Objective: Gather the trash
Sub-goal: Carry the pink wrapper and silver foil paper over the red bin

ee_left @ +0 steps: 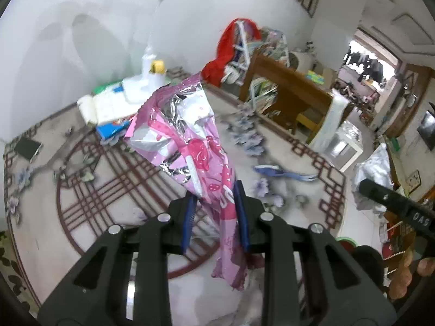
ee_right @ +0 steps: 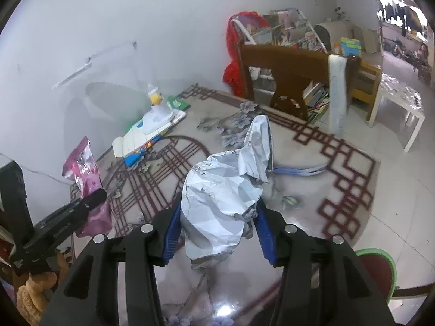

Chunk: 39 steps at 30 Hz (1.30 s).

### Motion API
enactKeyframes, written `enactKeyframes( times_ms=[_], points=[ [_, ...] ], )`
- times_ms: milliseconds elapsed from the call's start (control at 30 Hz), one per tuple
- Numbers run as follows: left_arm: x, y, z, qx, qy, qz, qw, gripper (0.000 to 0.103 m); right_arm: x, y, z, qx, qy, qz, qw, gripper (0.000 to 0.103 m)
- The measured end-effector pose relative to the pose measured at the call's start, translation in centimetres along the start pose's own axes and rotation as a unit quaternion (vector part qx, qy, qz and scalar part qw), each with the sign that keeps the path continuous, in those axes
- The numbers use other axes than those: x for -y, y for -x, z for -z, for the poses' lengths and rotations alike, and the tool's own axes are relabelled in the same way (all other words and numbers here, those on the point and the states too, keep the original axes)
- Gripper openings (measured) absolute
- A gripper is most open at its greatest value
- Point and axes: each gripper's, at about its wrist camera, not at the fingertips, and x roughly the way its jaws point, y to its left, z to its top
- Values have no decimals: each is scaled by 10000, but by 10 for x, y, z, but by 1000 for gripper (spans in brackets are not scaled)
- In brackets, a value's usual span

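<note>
- Trash in both of my grippers: a pink snack wrapper [ee_left: 195, 146] with a silver foil lining stands pinched in my left gripper [ee_left: 216, 212], rising from the lower centre of the left wrist view toward the middle of the frame, its tail drooping below the blue pads [ee_left: 242, 217].
- My left jaws are nearly closed, clamped on the wrapper's lower part, and it hangs clear of the floor.
- A crumpled white-and-grey bag [ee_right: 225, 190] fills the centre of the right wrist view, squeezed between the blue pads [ee_right: 171, 233] of my right gripper [ee_right: 217, 231]; the jaws stand partly apart, pressing the bag on both sides.
- In the right wrist view, my left gripper [ee_right: 89, 198] and its pink wrapper [ee_right: 84, 171] show at the left edge of the frame, well apart from the white bag.
- In the left wrist view, the black tip of my right gripper [ee_left: 380, 193] enters at the right edge, with the white bag [ee_left: 372, 168] just behind it.
- Below lies a patterned rug [ee_left: 89, 184] with dark red lattice lines and pale flowers.
- A blue strip of trash [ee_right: 299, 171] rests on the rug just right of the white bag in the right wrist view.
- A pile of books and white boxes [ee_right: 146, 135] sits against the white wall at upper left; a wooden shelf [ee_right: 288, 65] and a red cloth [ee_right: 233, 54] stand at upper right.
</note>
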Motion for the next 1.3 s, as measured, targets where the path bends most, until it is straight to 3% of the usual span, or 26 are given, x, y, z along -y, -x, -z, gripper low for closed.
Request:
enactKeyframes(
  times_ms=[700,1300],
  points=[
    [95,49,8,341,-897,789,9923,27,51,80,45,532,-730,428,9950,48],
    [162,44,26,98,-1478,1365,9795,27,116,122,85,689,-1434,982,9824,48]
  ],
)
